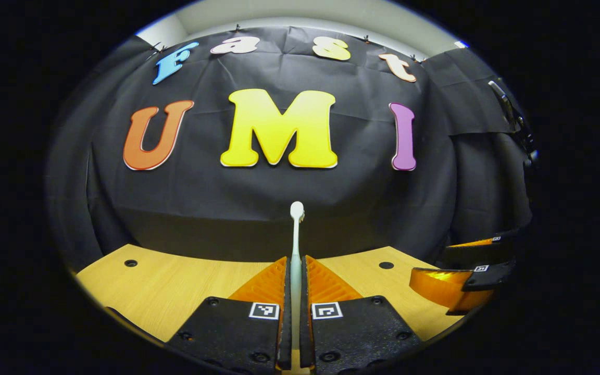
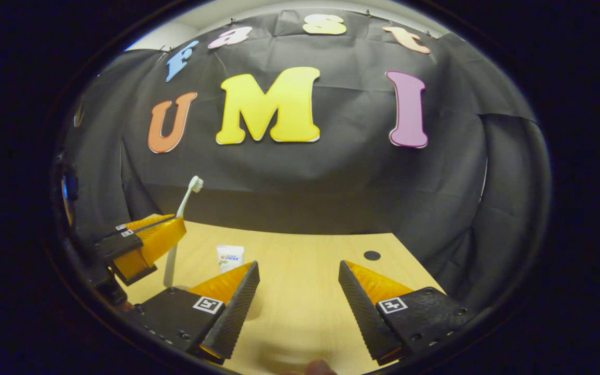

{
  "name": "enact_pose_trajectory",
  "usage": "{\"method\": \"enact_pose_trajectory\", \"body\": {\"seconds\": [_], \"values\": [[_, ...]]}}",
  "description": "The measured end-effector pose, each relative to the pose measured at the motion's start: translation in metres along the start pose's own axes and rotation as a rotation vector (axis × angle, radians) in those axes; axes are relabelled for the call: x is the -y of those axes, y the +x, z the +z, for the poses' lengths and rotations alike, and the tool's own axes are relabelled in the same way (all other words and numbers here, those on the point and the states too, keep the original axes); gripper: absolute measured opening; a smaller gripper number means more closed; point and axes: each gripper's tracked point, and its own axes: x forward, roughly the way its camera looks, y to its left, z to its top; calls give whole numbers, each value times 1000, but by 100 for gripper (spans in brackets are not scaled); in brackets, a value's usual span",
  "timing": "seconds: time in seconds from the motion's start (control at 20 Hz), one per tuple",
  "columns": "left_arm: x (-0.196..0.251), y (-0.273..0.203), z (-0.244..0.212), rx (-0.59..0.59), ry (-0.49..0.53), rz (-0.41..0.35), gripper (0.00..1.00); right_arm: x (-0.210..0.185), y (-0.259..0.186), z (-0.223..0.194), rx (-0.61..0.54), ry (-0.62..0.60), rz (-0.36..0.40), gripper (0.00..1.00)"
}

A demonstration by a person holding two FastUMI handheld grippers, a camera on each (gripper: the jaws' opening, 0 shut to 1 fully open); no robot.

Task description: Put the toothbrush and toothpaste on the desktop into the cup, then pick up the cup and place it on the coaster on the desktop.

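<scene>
Fingers of the left gripper (image 1: pixel 295 291) clamp a slim white plastic toothbrush (image 1: pixel 296 245) upright above the pale wooden desktop (image 1: pixel 175 291). The right gripper (image 2: pixel 298 297) hangs wide and empty near the small white toothpaste tube (image 2: pixel 229 258). That thin handle could pivot or slip if tilted carelessly.

We see a staged recording booth, not a lived-in room. A creased black cloth wall (image 2: pixel 352 172) hangs pinned behind a pale wooden desktop with round holes (image 2: pixel 300 291).
</scene>
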Motion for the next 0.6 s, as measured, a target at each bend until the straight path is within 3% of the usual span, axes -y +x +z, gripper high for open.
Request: {"method": "enact_pose_trajectory", "body": {"seconds": [0.3, 0.6], "values": [[23, 21, -43, 19, 39, -42, 9, 28, -5, -32, -62, -21, -38, 92], [24, 30, -50, 47, 44, -41, 9, 38, -1, -47, -102, -8, -49, 92]]}}
